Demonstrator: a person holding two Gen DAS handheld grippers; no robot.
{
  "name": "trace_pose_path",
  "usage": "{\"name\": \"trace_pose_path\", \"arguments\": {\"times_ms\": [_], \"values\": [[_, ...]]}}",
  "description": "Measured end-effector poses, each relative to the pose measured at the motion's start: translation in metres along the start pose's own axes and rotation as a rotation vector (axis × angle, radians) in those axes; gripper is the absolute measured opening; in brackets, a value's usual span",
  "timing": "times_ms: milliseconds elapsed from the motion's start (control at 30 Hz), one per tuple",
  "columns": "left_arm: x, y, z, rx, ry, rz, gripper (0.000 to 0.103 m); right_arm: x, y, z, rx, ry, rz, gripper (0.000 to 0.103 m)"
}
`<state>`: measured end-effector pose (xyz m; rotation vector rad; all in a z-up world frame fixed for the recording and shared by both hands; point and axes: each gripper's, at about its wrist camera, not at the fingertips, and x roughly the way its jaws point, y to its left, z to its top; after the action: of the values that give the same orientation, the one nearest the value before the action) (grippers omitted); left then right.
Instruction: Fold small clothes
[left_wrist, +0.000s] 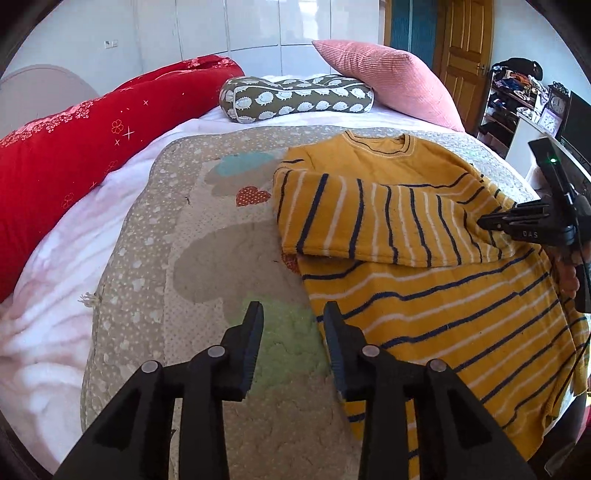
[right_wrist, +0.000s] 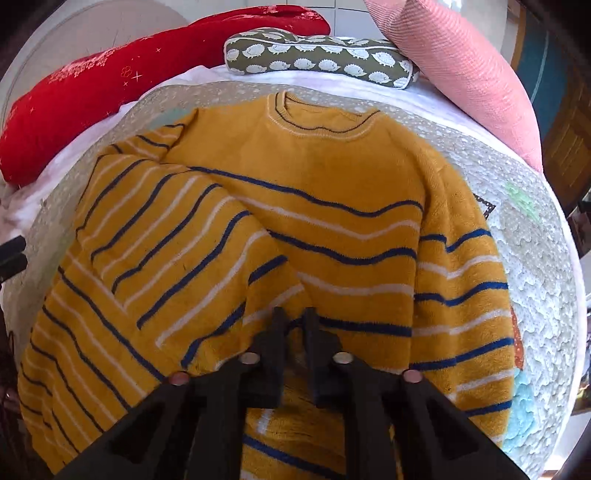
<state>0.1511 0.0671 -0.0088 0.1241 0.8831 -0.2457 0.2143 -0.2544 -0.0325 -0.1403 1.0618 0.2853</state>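
Observation:
A small yellow sweater (left_wrist: 436, 295) with navy and white stripes lies flat on a grey quilted mat (left_wrist: 207, 236) on the bed, neck toward the pillows. Its left sleeve (left_wrist: 369, 221) is folded across the chest. My right gripper (right_wrist: 295, 314) is shut on the cuff of that sleeve (right_wrist: 177, 258) and holds it over the sweater's body (right_wrist: 332, 177); it also shows in the left wrist view (left_wrist: 484, 222). My left gripper (left_wrist: 293, 314) is open and empty, just above the mat beside the sweater's left edge.
A red bolster (left_wrist: 92, 140), a hedgehog-print pillow (left_wrist: 295, 98) and a pink cushion (left_wrist: 388, 77) lie at the head of the bed. A white sheet (left_wrist: 48, 295) borders the mat. Shelves with clutter (left_wrist: 517, 96) stand to the right.

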Motion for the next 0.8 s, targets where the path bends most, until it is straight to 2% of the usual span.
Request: {"name": "trace_pose_path", "arguments": {"times_ms": [100, 133, 200, 267, 300, 333, 400, 500, 600, 633, 667, 700, 767, 800], "values": [[0.004, 0.008, 0.003, -0.051, 0.008, -0.024, 0.036, -0.031, -0.002, 0.011, -0.008, -0.094, -0.083, 0.005], [0.006, 0.010, 0.003, -0.069, 0.013, -0.028, 0.038, -0.039, -0.007, 0.018, -0.006, -0.121, -0.133, 0.005], [0.012, 0.011, 0.005, -0.097, 0.024, -0.033, 0.042, -0.045, -0.016, 0.034, 0.000, -0.160, -0.285, 0.006], [0.020, 0.011, 0.006, -0.122, 0.042, -0.044, 0.046, -0.039, -0.027, 0.045, 0.016, -0.165, -0.416, 0.007], [0.024, 0.011, 0.006, -0.136, 0.051, -0.056, 0.049, -0.033, -0.030, 0.047, 0.017, -0.141, -0.430, 0.008], [0.030, 0.011, 0.006, -0.151, 0.063, -0.073, 0.050, -0.031, -0.032, 0.050, 0.019, -0.118, -0.423, 0.008], [0.041, 0.010, 0.010, -0.169, 0.086, -0.097, 0.050, -0.040, -0.026, 0.046, 0.042, -0.155, -0.380, 0.010], [0.059, 0.008, 0.019, -0.189, 0.116, -0.127, 0.054, -0.056, -0.007, 0.034, 0.034, -0.203, -0.320, 0.026], [0.083, 0.000, 0.031, -0.193, 0.150, -0.127, 0.054, -0.059, 0.018, 0.023, 0.003, -0.211, -0.240, 0.026], [0.092, -0.003, 0.034, -0.192, 0.177, -0.110, 0.050, -0.059, 0.025, 0.021, -0.005, -0.210, -0.220, 0.026], [0.100, -0.003, 0.035, -0.197, 0.204, -0.084, 0.021, -0.059, 0.031, 0.019, -0.013, -0.211, -0.209, 0.026], [0.105, -0.001, 0.037, -0.213, 0.217, -0.066, 0.005, -0.058, 0.036, 0.017, -0.022, -0.210, -0.202, 0.026], [0.100, 0.014, 0.039, -0.295, 0.209, -0.084, 0.005, -0.057, 0.044, 0.016, -0.033, -0.207, -0.192, 0.026], [0.094, 0.022, 0.037, -0.321, 0.191, -0.068, 0.005, -0.057, 0.047, 0.016, -0.036, -0.208, -0.187, 0.026]]}}
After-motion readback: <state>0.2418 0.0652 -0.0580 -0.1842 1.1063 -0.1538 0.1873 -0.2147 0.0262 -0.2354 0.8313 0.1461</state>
